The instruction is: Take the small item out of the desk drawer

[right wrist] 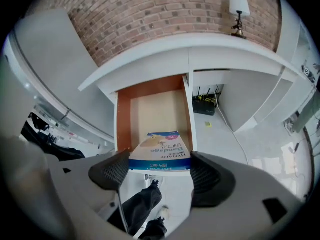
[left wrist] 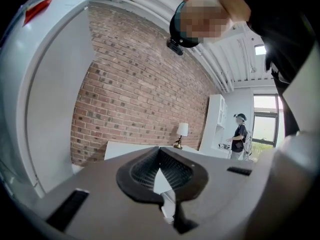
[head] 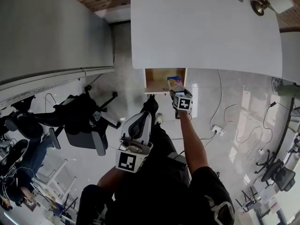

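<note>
Brick-walled room, white desk (head: 206, 27), wood-lined drawer (right wrist: 155, 109) open. Right gripper (right wrist: 160, 168) clamps blue-and-white cardboard bandage box (right wrist: 161, 156) at drawer's front edge. Left gripper (left wrist: 162, 176) closed, empty. Best: lift level, clear front lip, steady squeeze.

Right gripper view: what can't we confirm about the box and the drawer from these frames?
- Whether the blue and white bandage box is lifted off the wooden drawer floor: in the right gripper view the box hides its own underside.
- Right gripper jaws in the head view: covered by its marker cube.
- Drawer's rear in the head view: under the white desk top.
- Left gripper view: faces a red brick wall and shows no drawer.
</note>
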`<state>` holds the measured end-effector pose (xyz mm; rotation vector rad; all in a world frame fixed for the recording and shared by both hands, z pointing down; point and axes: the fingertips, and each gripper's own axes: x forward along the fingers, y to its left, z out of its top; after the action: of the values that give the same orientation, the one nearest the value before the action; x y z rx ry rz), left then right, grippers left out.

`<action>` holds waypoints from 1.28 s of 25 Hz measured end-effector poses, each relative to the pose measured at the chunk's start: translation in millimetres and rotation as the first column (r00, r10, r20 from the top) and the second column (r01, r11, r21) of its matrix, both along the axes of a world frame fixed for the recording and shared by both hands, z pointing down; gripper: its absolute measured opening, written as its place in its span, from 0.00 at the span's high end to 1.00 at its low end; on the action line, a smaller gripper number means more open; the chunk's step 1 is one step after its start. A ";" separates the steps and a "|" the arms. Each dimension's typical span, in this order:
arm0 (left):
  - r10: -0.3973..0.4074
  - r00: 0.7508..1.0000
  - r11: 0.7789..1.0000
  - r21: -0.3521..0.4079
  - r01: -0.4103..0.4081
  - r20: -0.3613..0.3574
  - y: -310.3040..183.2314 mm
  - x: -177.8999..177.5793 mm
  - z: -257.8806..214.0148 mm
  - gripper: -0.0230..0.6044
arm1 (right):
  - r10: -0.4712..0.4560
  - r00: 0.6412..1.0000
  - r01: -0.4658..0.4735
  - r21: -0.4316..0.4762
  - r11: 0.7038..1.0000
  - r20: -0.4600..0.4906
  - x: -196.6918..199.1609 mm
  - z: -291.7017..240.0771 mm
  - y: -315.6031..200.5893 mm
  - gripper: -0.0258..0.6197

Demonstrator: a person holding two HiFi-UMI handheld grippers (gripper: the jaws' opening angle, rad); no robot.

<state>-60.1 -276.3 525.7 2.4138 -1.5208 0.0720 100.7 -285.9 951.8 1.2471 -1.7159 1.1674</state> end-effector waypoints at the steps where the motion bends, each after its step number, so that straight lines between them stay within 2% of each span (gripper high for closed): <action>1: -0.008 1.000 1.000 0.016 0.009 -0.014 9.5 0.3 -11.2 0.95 | -0.002 1.000 0.002 0.025 1.000 0.009 1.0 -18.4 5.7 0.36; 5: -0.044 0.998 0.997 0.060 0.046 -0.042 65.3 6.3 -58.7 0.95 | -0.032 0.998 0.024 0.158 0.987 0.047 9.8 -107.6 40.8 0.36; 8: -0.060 0.998 0.988 0.140 0.065 -0.036 93.9 11.2 -86.4 0.95 | -0.061 0.994 0.026 0.336 0.941 0.093 14.2 -188.1 33.0 0.36; 12: -0.083 0.996 0.980 0.179 0.084 -0.015 144.9 5.1 -117.5 0.95 | -0.067 0.987 -0.009 0.472 0.882 0.144 14.5 -272.2 73.4 0.36; 16: -0.108 0.994 0.975 0.196 0.107 -0.006 175.9 -10.7 -134.2 0.95 | -0.090 0.981 -0.031 0.594 0.804 0.174 3.5 -347.3 105.1 0.36; 20: -0.097 0.995 0.972 0.217 0.093 0.005 186.6 -22.7 -150.1 0.95 | -0.104 0.978 -0.052 0.700 0.712 0.179 -6.2 -419.1 128.3 0.36; 27: -0.060 0.998 0.969 0.239 0.064 -0.024 195.0 -36.2 -170.3 0.95 | -0.101 0.980 -0.089 0.827 0.555 0.174 -19.5 -523.6 163.5 0.36; 29: -0.053 0.998 0.969 0.240 0.056 -0.017 200.5 -40.3 -170.3 0.95 | -0.091 0.980 -0.104 0.848 0.520 0.177 -22.5 -544.9 176.2 0.36; 32: -0.043 0.999 0.973 0.228 0.043 -0.002 206.9 -46.7 -162.9 0.95 | -0.094 0.979 -0.114 0.868 0.483 0.181 -30.7 -567.9 195.4 0.36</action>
<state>-106.8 -69.4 362.7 2.5530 -1.6639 -0.1142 70.0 -90.4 383.8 1.7408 -2.6302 0.3172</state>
